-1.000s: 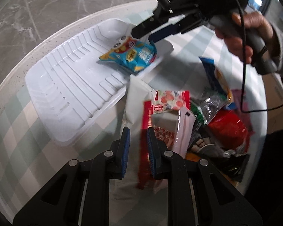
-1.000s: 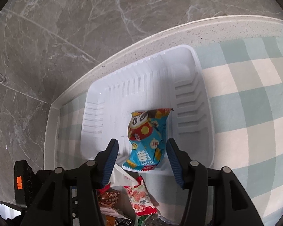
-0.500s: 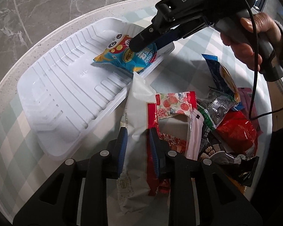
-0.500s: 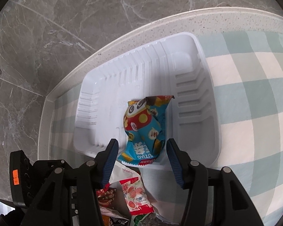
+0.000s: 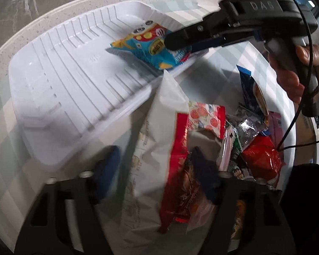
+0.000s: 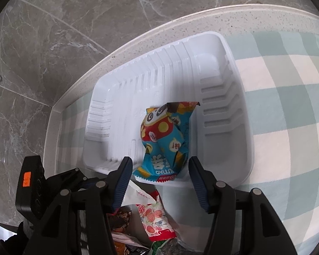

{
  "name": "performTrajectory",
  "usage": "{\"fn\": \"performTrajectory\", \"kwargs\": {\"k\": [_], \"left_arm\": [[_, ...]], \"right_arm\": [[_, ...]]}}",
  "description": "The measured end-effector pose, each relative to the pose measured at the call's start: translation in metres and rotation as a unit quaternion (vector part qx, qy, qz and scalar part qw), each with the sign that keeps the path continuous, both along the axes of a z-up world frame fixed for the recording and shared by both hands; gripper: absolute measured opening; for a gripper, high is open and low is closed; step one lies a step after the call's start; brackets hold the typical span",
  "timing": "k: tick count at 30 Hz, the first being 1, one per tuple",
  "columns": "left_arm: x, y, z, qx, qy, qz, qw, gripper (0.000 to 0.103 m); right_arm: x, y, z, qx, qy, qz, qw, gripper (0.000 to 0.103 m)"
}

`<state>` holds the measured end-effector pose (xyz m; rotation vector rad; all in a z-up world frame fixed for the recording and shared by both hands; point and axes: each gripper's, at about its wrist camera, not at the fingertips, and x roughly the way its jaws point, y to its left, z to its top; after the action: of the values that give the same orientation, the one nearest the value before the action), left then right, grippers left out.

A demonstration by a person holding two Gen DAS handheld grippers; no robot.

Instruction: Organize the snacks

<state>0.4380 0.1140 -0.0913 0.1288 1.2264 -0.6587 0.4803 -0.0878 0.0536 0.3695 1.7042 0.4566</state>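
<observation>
left tongs (image 5: 155, 167): just opening, astride white packet (image 5: 157, 131) beside tray (image 6: 227, 131) | right tongs (image 6: 159, 180): apart, empty, above blue panda snack (image 6: 165, 140) in tray

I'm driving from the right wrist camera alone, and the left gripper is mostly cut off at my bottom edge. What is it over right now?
Observer: The left gripper straddles a long white packet and the red packet beside it.
Operator: Is it gripping them?
Observer: No. Its jaws have just been opening and the pads look clear of both packets, though that view is blurred.
Operator: Anything beyond those that I miss?
Observer: A crinkled red bag lies to the right of those packets in the left wrist view.
</observation>
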Motion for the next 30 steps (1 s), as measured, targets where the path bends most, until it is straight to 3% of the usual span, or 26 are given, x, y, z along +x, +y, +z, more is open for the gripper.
{"fn": "performTrajectory", "kwargs": {"k": [8,15,16,18,21,25,30], "left_arm": [[0.007,0.019,0.003,-0.066,0.022,0.023,0.9973,0.023],[0.009,0.044,0.02,-0.136,0.031,0.063,0.9882,0.019],[0.011,0.046,0.023,-0.144,0.033,0.069,0.9867,0.019],[0.012,0.05,0.028,-0.159,0.034,0.076,0.9838,0.017],[0.017,0.06,0.037,-0.186,0.033,0.095,0.9775,0.013],[0.026,0.068,0.048,-0.217,0.03,0.117,0.9686,0.011],[0.031,0.068,0.054,-0.189,0.016,0.114,0.9752,0.011]], "right_arm": [[0.002,-0.003,-0.002,0.008,0.011,-0.017,1.0,0.063],[0.004,-0.003,-0.003,-0.004,0.009,-0.005,1.0,0.062],[0.004,-0.002,-0.003,-0.004,0.008,0.0,1.0,0.06],[0.004,0.003,-0.005,0.0,0.009,0.014,1.0,0.034],[0.004,0.007,-0.007,0.009,0.009,0.024,1.0,0.021],[0.006,0.005,-0.003,0.029,-0.002,0.021,0.999,0.017],[0.011,0.001,0.002,0.04,-0.013,0.011,0.999,0.016]]}}
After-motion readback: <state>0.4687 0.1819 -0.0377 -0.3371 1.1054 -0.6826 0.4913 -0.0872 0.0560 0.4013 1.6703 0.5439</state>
